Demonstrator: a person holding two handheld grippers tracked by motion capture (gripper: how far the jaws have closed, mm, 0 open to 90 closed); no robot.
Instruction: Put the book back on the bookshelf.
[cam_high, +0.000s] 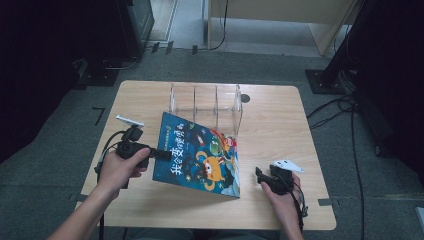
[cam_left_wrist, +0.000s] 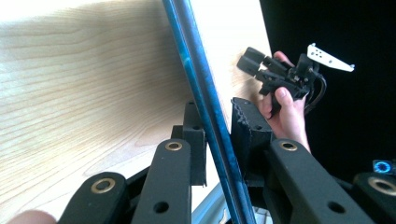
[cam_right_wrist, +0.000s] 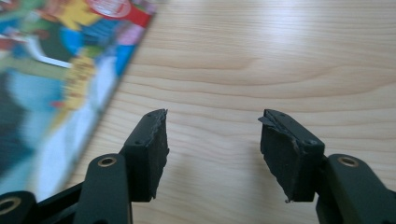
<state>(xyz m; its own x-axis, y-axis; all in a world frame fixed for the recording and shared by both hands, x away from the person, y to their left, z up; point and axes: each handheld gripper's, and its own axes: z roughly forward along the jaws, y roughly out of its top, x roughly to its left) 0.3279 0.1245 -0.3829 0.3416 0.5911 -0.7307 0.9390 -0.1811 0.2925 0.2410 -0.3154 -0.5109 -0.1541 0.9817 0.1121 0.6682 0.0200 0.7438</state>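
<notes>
The children's picture book (cam_right_wrist: 56, 70) is blurred and cut off by the left and top edges in the right gripper view. In the left gripper view, it is seen edge-on, its cover hidden. The bookrack (cam_high: 206, 107) base is partly hidden behind the book.

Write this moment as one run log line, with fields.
left gripper: shut on book edge | right gripper: open, empty, over table | clear rack: behind book
</notes>
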